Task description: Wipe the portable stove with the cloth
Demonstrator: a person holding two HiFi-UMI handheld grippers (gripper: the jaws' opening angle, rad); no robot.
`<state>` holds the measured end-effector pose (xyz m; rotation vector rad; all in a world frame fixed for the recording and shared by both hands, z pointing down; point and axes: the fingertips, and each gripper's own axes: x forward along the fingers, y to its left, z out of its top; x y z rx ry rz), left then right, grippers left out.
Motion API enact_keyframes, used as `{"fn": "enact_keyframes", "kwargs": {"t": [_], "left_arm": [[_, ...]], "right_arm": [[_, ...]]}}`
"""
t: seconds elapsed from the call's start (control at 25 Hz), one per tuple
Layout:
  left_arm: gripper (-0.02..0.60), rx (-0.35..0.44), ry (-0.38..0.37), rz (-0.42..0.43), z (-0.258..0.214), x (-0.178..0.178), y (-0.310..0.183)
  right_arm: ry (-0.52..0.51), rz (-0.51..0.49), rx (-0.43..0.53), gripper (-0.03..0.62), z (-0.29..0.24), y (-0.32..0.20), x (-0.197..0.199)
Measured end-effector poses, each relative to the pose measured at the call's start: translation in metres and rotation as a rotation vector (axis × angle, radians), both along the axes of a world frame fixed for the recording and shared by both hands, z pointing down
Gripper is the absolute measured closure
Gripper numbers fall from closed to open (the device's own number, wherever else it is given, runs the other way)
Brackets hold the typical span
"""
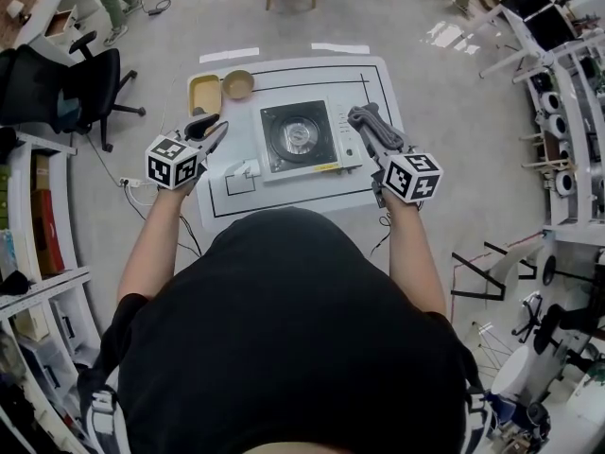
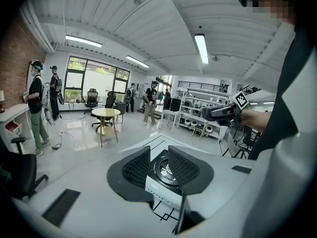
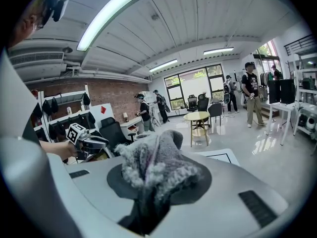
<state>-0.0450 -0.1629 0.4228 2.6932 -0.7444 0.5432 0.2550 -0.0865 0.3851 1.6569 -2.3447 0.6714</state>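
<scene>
The portable stove (image 1: 298,135), white-framed with a black top and a round burner, sits in the middle of the white table (image 1: 378,74). My left gripper (image 1: 216,130) hovers left of it, jaws a little apart with nothing between them. In the left gripper view the stove (image 2: 163,188) shows through the gap of that gripper (image 2: 158,155). My right gripper (image 1: 376,135) hovers at the stove's right edge, shut on a fluffy grey cloth (image 1: 362,116). In the right gripper view the cloth (image 3: 158,152) bulges out of the jaws and hides the pads.
A yellowish tray (image 1: 201,93) and a brown bowl (image 1: 237,84) stand at the table's far left corner. A small white object (image 1: 244,170) lies near the front, left of the stove. Office chairs, shelves and people stand around the room.
</scene>
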Motion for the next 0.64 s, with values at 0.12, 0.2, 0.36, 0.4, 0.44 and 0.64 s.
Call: {"fn": "enact_keyframes", "kwargs": {"t": [0.12, 0.2, 0.36, 0.4, 0.44, 0.64], "left_arm": [[0.449, -0.002, 0.0, 0.005, 0.0, 0.004, 0.005], [0.449, -0.001, 0.002, 0.005, 0.0, 0.007, 0.006], [0.454, 0.008, 0.005, 0.002, 0.0, 0.01, 0.005], [0.454, 0.009, 0.004, 0.003, 0.001, 0.011, 0.005], [0.454, 0.008, 0.003, 0.003, 0.002, 0.011, 0.006], [0.454, 0.008, 0.0, 0.002, -0.001, 0.011, 0.01]], "right_arm": [[0.007, 0.006, 0.008, 0.48, -0.002, 0.005, 0.004], [0.01, 0.013, 0.01, 0.48, -0.002, 0.009, 0.008], [0.016, 0.027, 0.011, 0.48, 0.001, 0.012, 0.016], [0.018, 0.03, 0.01, 0.48, 0.002, 0.013, 0.018], [0.021, 0.032, 0.01, 0.48, 0.003, 0.014, 0.018], [0.023, 0.035, 0.003, 0.48, 0.002, 0.021, 0.018]]}}
